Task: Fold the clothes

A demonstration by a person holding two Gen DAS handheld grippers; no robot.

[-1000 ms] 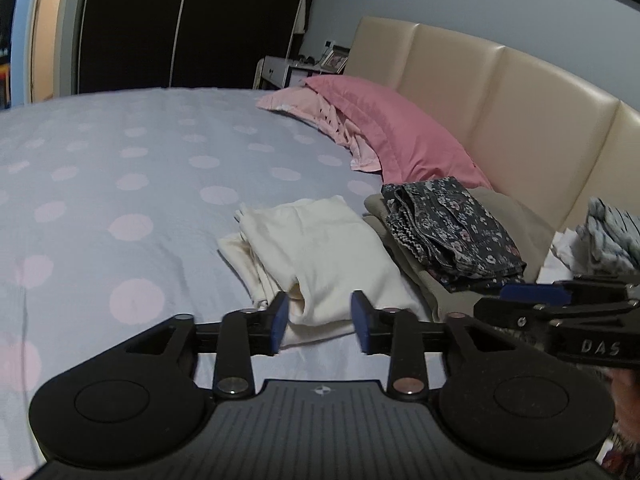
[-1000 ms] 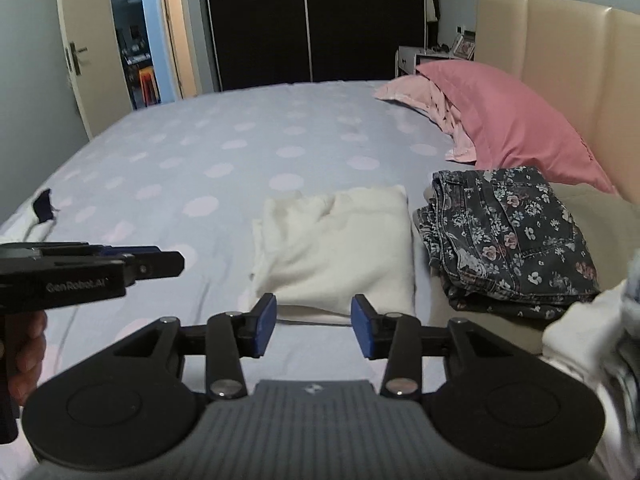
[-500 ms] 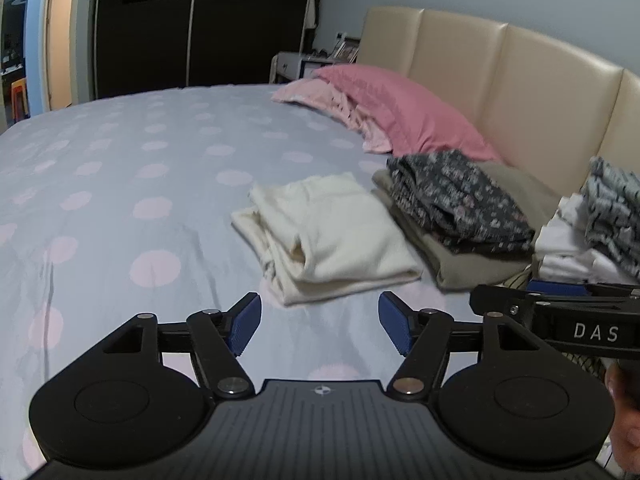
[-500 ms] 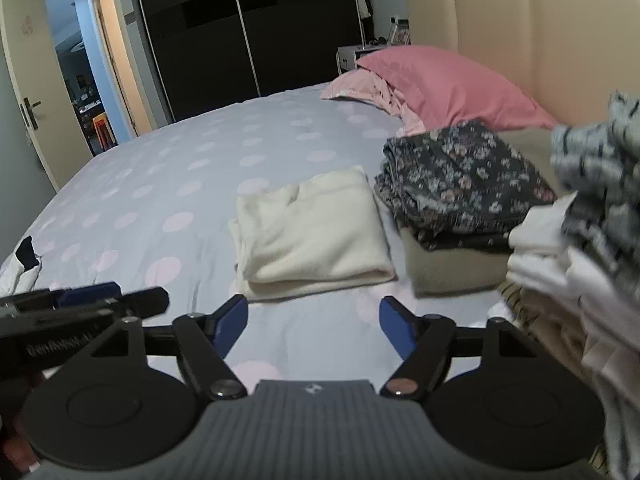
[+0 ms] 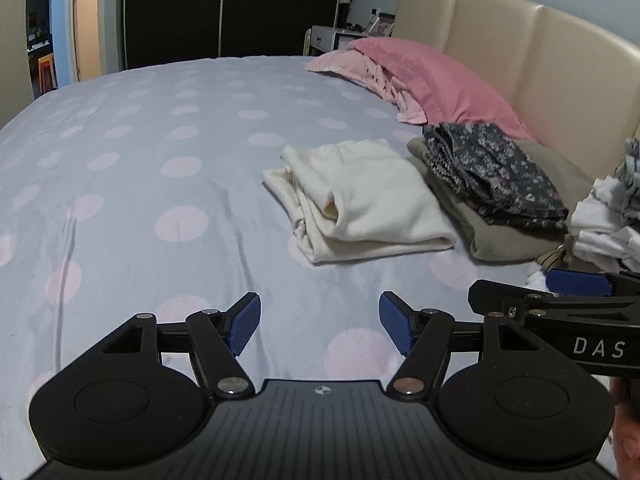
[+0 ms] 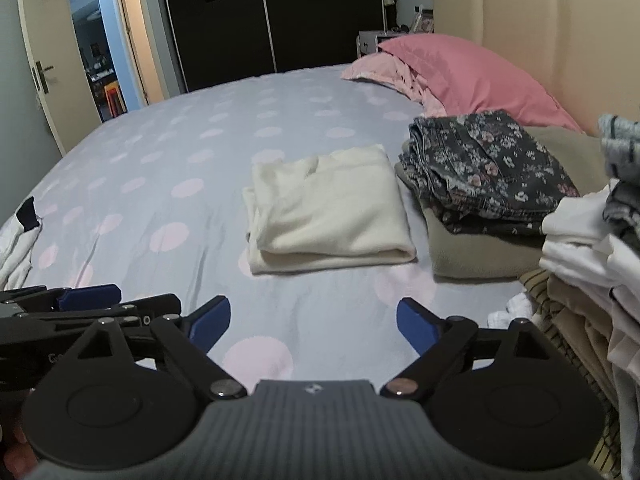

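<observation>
both grippers, left (image 5: 320,322) and right (image 6: 313,322), are hovering spread wide, gripping nothing. folded cream knit top (image 6: 326,210) is lying flat on the dotted lilac bedsheet (image 5: 160,168), just beside the folded floral-on-olive stack (image 6: 488,168), likely keeping piles grouped.

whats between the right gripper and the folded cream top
Nothing but bare dotted bedsheet lies between the right gripper, jaws open, and the cream top; the right wrist view shows it.
</observation>
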